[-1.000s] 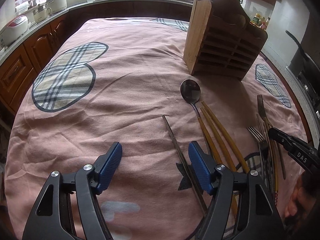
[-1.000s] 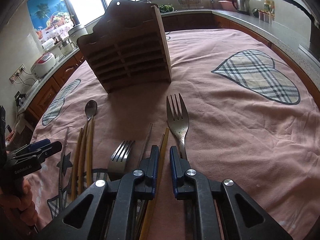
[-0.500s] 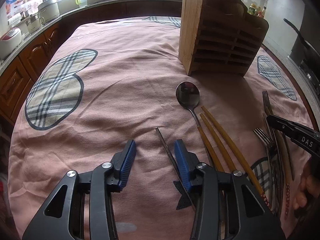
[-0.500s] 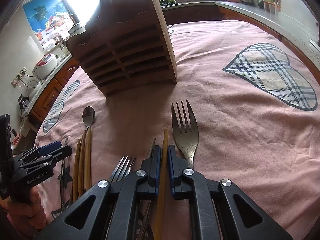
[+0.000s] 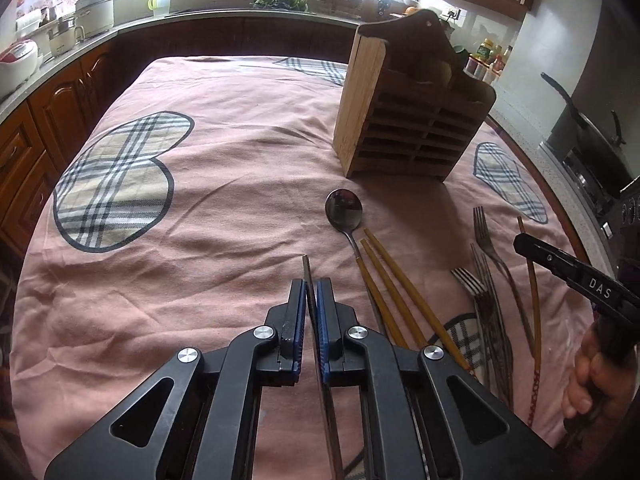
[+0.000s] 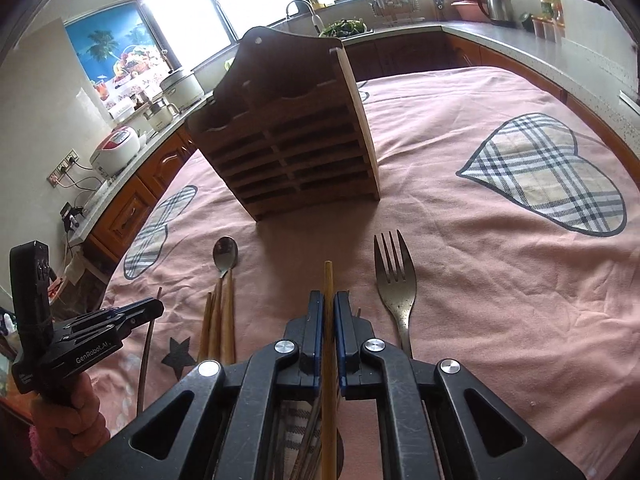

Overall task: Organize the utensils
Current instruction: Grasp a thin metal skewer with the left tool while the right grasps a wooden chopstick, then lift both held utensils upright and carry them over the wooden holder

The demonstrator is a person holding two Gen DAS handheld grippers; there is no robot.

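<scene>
My left gripper [image 5: 310,285] has its jaws closing tight on a thin dark metal chopstick [image 5: 306,266], and the pads press on it. Its tip pokes out just past the fingers. My right gripper [image 6: 328,298] is shut on a yellow chopstick [image 6: 328,276], held a little above the cloth. A slatted wooden utensil holder [image 5: 412,120] [image 6: 288,132] stands upright farther back. On the cloth lie a spoon [image 5: 344,208], a pair of yellow chopsticks [image 5: 396,280], a large fork [image 6: 394,280] and other forks [image 5: 474,286]. Each gripper shows in the other's view: the right gripper [image 5: 520,242], the left gripper [image 6: 157,306].
A pink cloth [image 5: 224,208] with plaid heart patches covers the table. Kitchen counters with rice cookers [image 6: 116,150] run along the left and back. A dark pan [image 5: 592,136] sits on a stove beyond the table's right edge. A hand [image 5: 592,376] holds the right gripper.
The left gripper went from wide open to shut on the dark chopstick and rose. The right gripper stayed shut on the yellow chopstick and lifted it off the cloth.
</scene>
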